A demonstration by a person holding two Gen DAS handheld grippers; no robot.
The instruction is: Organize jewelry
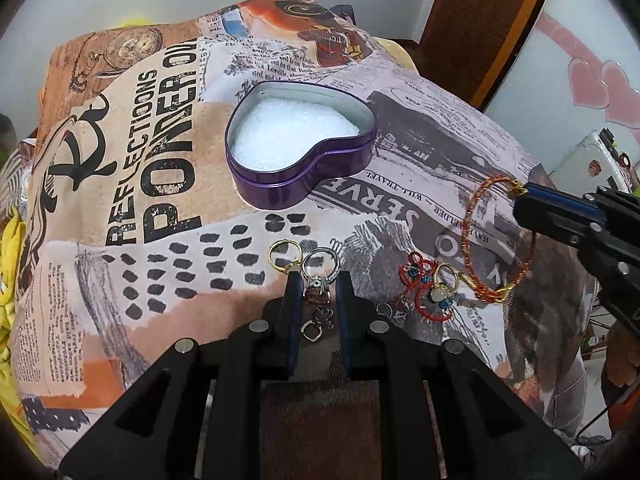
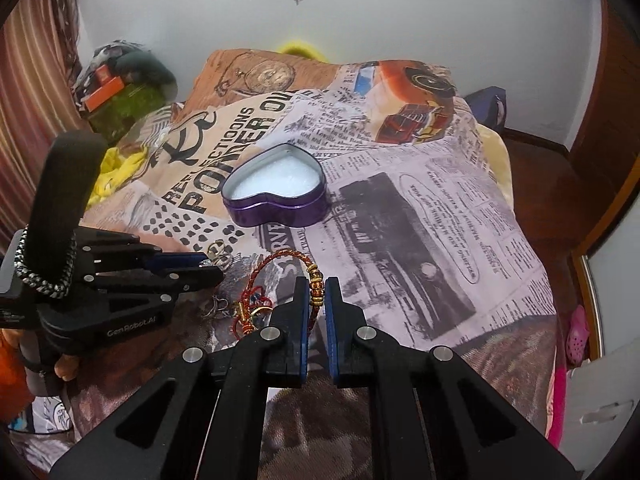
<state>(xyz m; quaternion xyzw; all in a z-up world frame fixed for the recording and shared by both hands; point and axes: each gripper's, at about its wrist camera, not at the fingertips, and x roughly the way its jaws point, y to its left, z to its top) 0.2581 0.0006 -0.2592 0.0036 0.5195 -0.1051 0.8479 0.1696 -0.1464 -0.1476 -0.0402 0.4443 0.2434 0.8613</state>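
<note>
Right gripper [image 2: 316, 292] jaws clamped on upright bracelet [image 1: 494, 240]; left gripper [image 1: 318, 280] jaws around silver ring [image 1: 320, 266].

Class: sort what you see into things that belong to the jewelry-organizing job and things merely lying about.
Job:
heart-shaped purple tin
red-gold braided bracelet in right tongs
silver ring in left tongs
gold ring
red knotted bracelet

Lying about:
newsprint cloth
orange box
pink shoe

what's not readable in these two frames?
- Small silver pieces, left wrist view: partly hidden between the left gripper fingers; type unclear.
- Purple heart tin contents: only white padding shows; near wall hides the front floor.
- Braided bracelet, right wrist view: lower loop hidden behind right gripper.
</note>
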